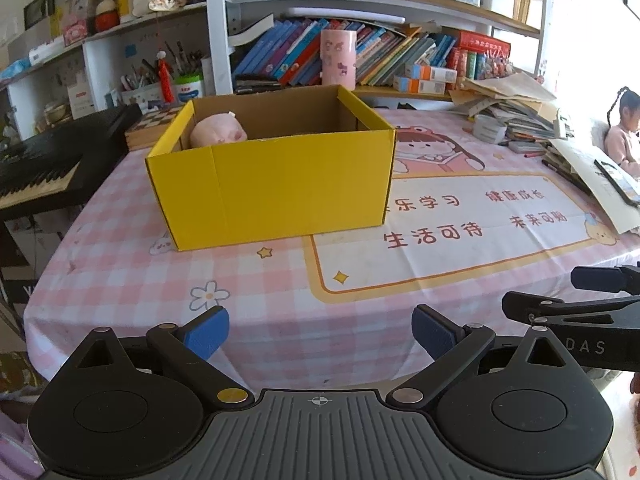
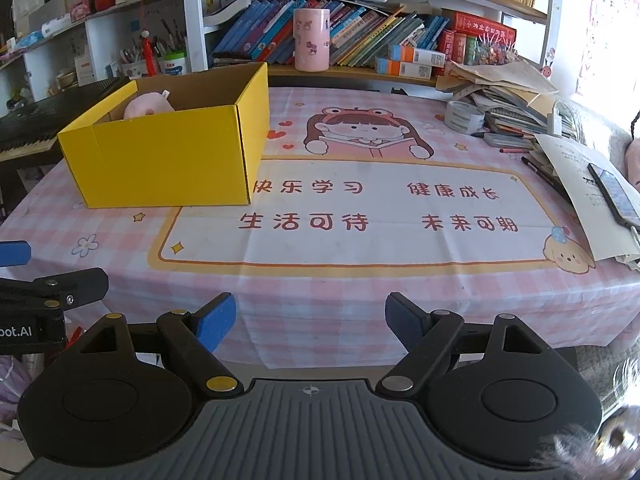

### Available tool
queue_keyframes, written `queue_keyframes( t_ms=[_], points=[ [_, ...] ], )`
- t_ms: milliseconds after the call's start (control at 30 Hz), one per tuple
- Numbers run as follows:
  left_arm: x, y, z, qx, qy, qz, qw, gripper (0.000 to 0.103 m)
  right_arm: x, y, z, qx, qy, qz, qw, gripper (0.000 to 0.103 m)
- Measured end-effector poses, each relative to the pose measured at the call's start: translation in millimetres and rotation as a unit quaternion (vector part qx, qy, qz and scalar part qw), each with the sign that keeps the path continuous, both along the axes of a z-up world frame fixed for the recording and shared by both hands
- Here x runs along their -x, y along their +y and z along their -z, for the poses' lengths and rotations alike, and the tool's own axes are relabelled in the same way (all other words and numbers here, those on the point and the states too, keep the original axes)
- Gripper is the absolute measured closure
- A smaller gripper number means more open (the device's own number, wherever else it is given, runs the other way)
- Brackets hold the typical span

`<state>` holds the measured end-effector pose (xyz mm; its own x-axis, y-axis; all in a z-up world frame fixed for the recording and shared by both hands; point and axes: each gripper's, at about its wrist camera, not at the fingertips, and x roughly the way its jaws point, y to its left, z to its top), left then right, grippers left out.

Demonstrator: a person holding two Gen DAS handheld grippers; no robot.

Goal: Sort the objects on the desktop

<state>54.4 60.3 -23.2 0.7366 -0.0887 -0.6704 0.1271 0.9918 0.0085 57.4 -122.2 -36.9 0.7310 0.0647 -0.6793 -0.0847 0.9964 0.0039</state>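
A yellow cardboard box (image 1: 276, 184) stands open on the pink checked tablecloth (image 1: 120, 272); it also shows in the right wrist view (image 2: 168, 160). A pink plush toy (image 1: 219, 131) lies inside it at the left, also seen from the right wrist (image 2: 146, 107). My left gripper (image 1: 320, 334) is open and empty, back at the table's near edge. My right gripper (image 2: 310, 320) is open and empty, also at the near edge, to the right of the left one. The right gripper's fingers (image 1: 560, 308) show at the left view's right side.
A roll of tape (image 2: 464, 116), pens (image 2: 548, 176), a phone (image 2: 614, 196) and piled papers (image 2: 508, 92) crowd the table's right side. A pink cup (image 2: 312, 40) and books stand on the shelf behind. A keyboard (image 1: 36, 176) sits left of the table. A child (image 1: 624, 132) sits far right.
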Motion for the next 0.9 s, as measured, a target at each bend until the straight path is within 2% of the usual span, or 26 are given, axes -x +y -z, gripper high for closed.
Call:
queue_keyframes(
  t_ms=[900],
  points=[
    [-3.3, 1.5, 4.2, 0.005, 0.014, 0.005, 0.9999, 0.002, -0.4, 1.0, -0.5, -0.004, 0.003, 0.001, 1.000, 0.022]
  ],
)
